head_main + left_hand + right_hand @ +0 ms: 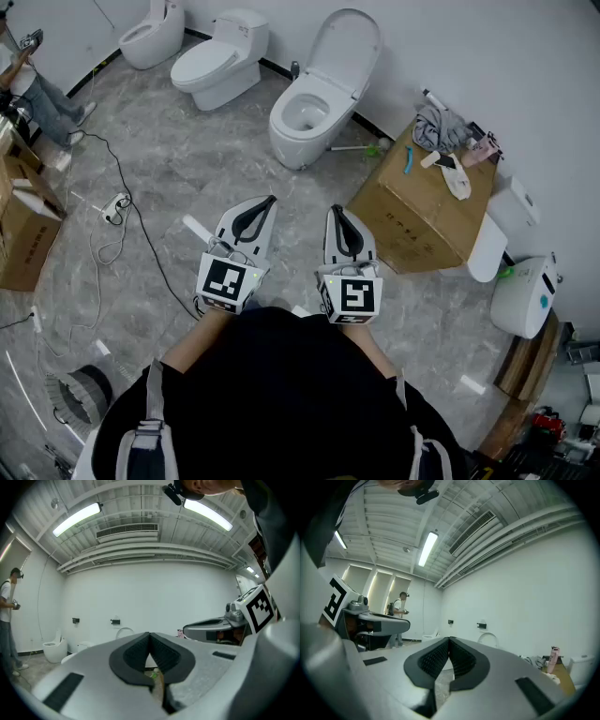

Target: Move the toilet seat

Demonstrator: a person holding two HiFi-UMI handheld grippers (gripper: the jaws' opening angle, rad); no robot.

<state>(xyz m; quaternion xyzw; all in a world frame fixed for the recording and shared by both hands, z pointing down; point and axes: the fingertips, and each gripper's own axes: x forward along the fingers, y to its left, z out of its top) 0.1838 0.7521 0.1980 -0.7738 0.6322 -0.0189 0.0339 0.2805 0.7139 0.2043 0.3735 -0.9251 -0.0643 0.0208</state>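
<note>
Over by the far wall, roughly centre, sits a white toilet (302,120) with its toilet seat (345,45) flipped up, nothing touching it. Nearer in, the person holds the left gripper (270,199) and right gripper (335,208) side by side and level, both pointing that way but well short of the bowl. Both are clenched tight with nothing in them. Right of the toilet there's a cardboard box (412,211) with rags and clutter on top, two more toilets (220,61) sit far left, and a cable (141,230) snakes over the floor.
</note>
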